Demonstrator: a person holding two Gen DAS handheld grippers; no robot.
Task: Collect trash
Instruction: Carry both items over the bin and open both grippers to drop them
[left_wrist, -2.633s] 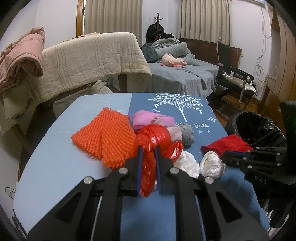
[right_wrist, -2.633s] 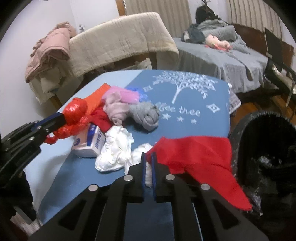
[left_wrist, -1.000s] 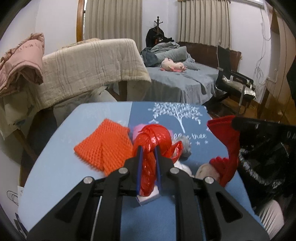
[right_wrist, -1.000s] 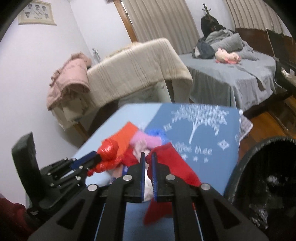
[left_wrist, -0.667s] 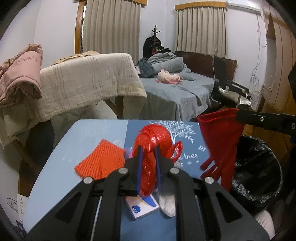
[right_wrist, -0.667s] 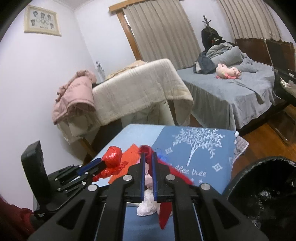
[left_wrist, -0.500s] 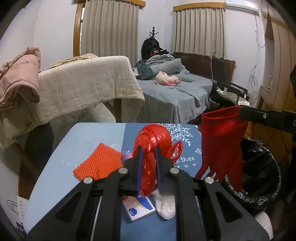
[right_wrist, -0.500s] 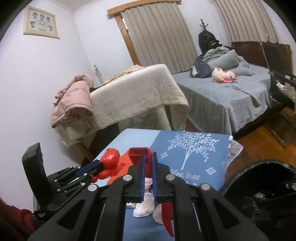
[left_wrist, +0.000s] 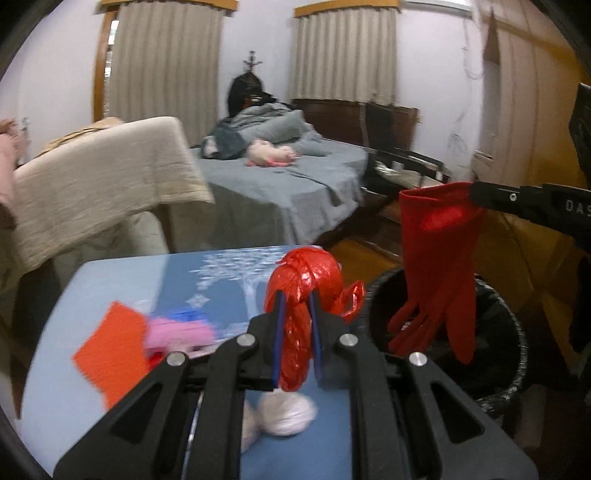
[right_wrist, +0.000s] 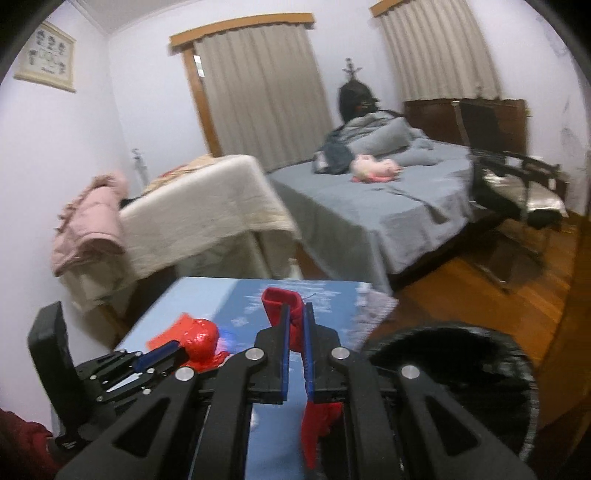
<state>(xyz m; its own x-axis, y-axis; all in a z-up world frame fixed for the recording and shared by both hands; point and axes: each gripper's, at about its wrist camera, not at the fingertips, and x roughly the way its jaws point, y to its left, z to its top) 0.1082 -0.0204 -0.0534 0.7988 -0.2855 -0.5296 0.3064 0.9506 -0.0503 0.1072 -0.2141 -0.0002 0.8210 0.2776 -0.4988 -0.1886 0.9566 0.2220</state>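
Above the black bin (left_wrist: 495, 373), right jaws grip red glove (left_wrist: 436, 266); left grip red bag (left_wrist: 301, 291)

Both grippers are black angular linkages with silver round pivot screws and blue-edged fingers (left_wrist: 277, 332). The right gripper (left_wrist: 476, 194) bears pale lettering, perhaps "DAS". A dark red sleeve (right_wrist: 22, 446) shows.

Red glove (left_wrist: 436, 266) and red bag (left_wrist: 303, 280) now up off table (left_wrist: 110, 273), glove above bin (left_wrist: 517, 332).

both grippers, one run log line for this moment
left gripper: shut on red plastic bag | right gripper: shut on red glove | glove hangs over black bin
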